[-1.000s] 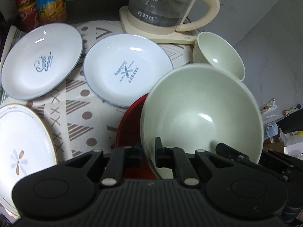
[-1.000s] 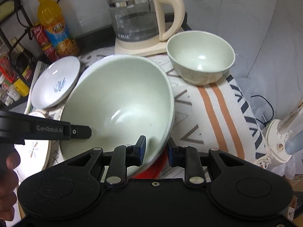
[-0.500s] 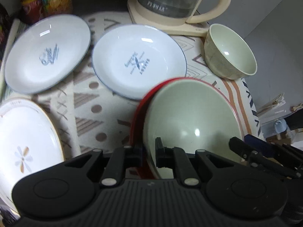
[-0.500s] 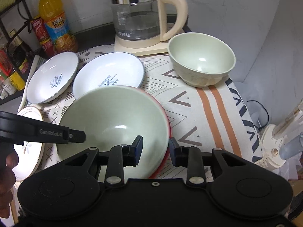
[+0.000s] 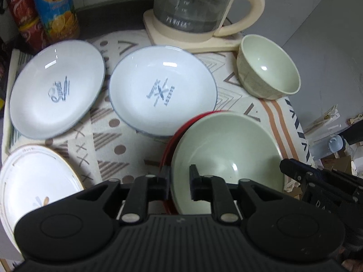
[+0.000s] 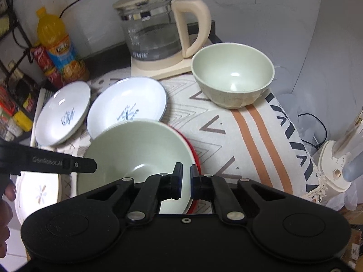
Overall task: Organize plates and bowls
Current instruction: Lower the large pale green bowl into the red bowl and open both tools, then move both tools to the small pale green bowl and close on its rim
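Note:
A large pale green bowl (image 5: pixel 226 149) rests inside a red bowl (image 5: pixel 179 131) at the table's near edge; both show in the right wrist view, the green bowl (image 6: pixel 138 149) and the red rim (image 6: pixel 192 151). My left gripper (image 5: pixel 179 181) is shut on their left rims. My right gripper (image 6: pixel 186 181) is shut on their right rims. A smaller green bowl (image 5: pixel 270 68) (image 6: pixel 233 74) stands at the back right. Two white plates with blue print (image 5: pixel 56 86) (image 5: pixel 163 88) lie behind, and a gold-rimmed plate (image 5: pixel 34 181) lies at the left.
A glass kettle (image 6: pixel 156 29) on a cream base stands at the back. An orange juice bottle (image 6: pixel 59 45) and red cans (image 5: pixel 25 18) stand at the back left. The patterned tablecloth (image 6: pixel 249 136) ends at the right, with a white stand (image 6: pixel 335 170) beyond it.
The green bowl was tilted up above the red bowl and has come down flat into it. My right gripper opened briefly and has closed again on the rims.

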### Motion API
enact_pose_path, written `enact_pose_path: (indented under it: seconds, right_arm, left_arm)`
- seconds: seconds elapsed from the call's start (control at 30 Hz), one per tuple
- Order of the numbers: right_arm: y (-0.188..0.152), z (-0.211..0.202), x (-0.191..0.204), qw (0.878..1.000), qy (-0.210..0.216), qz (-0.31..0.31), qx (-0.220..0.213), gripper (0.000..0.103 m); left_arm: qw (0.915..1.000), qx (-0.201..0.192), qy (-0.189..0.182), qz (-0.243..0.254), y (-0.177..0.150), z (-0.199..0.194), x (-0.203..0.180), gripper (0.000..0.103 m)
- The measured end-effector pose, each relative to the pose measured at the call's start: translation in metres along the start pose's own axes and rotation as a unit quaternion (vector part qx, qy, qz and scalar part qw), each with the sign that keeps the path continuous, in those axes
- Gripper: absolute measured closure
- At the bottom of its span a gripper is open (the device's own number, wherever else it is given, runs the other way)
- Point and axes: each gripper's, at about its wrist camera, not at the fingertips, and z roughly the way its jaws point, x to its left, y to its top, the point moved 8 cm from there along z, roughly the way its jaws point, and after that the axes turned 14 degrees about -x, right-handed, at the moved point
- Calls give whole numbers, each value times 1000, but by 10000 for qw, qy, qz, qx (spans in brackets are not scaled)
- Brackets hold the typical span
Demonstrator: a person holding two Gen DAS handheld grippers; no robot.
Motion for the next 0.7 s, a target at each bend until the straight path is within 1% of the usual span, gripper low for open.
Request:
enact_pose_path:
  seconds: [0.03, 0.1, 0.17, 0.23, 0.3, 0.37, 0.47, 0.5, 0.57, 0.63, 0.7]
  right_arm:
    - [2, -1, -1, 10000, 7, 47, -39, 93]
    - [8, -3, -4, 9998, 45, 155, -138, 87]
    - [14, -5, -7, 9994, 47, 234, -231, 79]
    - [20, -6, -13, 9990, 2, 325, -304, 76]
    - [24, -6, -20, 9985, -49, 421, -347, 71]
    - [29, -7, -29, 9977, -140, 519, -418, 56]
    - [34, -8, -40, 9965, -258, 599, -520, 45]
    - [36, -8, -44, 9961, -283, 637, -542, 43]
    - [39, -7, -52, 9953, -336, 702, -580, 34]
    - [41, -6, -59, 9945, -395, 759, -611, 30]
    - [42, -5, -66, 9935, -452, 833, -627, 26]
  left_arm:
    - [9999, -100, 44, 24, 3, -3, 1, 70]
    - [9995, -297, 63, 22, 12, -8, 2, 62]
    - [9993, -370, 32, -3, 20, -8, 2, 61]
    - [9991, -427, 25, 7, 27, -6, 0, 60]
    - [9988, -496, 0, 51, 34, -4, -4, 59]
    - [9984, -555, -28, 71, 40, -1, -9, 55]
    - [9976, -683, -74, 119, 49, 5, -17, 48]
    - [9974, -706, -94, 141, 53, 7, -20, 46]
    - [9971, -725, -137, 167, 57, 12, -26, 41]
    - [9969, -734, -178, 217, 62, 17, -33, 37]
    - [9967, -721, -220, 285, 65, 23, -40, 37]
